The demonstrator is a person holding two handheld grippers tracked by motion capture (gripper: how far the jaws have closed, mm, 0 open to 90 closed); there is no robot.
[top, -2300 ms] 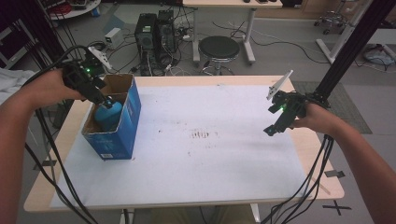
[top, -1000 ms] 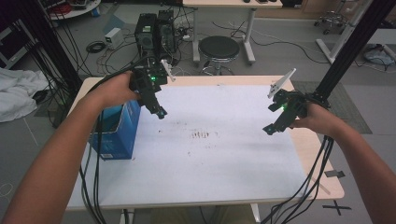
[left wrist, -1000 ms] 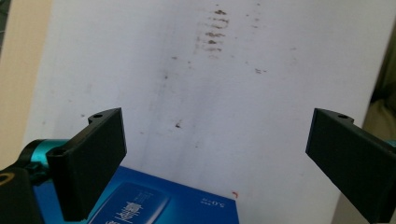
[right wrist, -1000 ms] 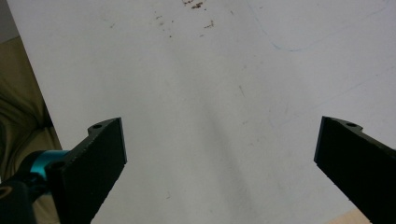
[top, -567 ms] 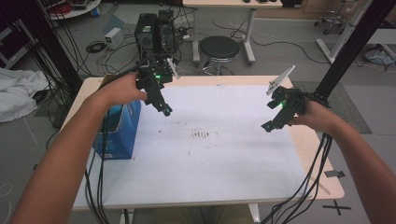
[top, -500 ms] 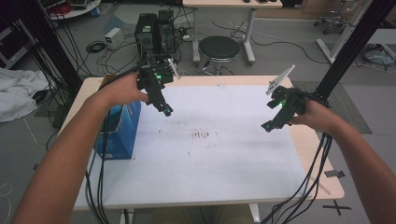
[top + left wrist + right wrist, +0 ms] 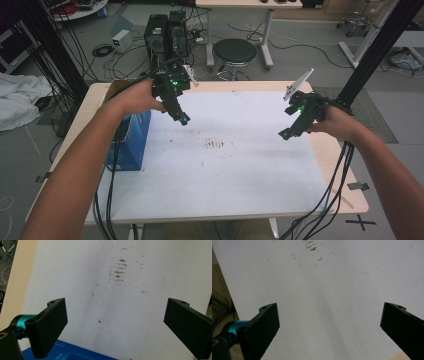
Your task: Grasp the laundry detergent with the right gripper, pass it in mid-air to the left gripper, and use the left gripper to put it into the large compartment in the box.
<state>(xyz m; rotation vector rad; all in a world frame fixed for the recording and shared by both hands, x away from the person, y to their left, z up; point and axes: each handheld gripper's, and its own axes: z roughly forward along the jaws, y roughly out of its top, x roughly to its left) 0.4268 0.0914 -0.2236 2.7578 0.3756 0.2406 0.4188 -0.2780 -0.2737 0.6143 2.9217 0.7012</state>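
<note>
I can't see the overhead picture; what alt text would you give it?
A person holds black tongs in each hand above a white table: the left tongs beside a blue box, the right tongs near the table's right edge, both empty.

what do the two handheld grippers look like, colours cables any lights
Both the left gripper and right gripper are black with flat rectangular jaws, a teal fitting at the base, a green light and trailing black cables. The right carries a grey plate. Forearms bare, no sleeves.
</note>
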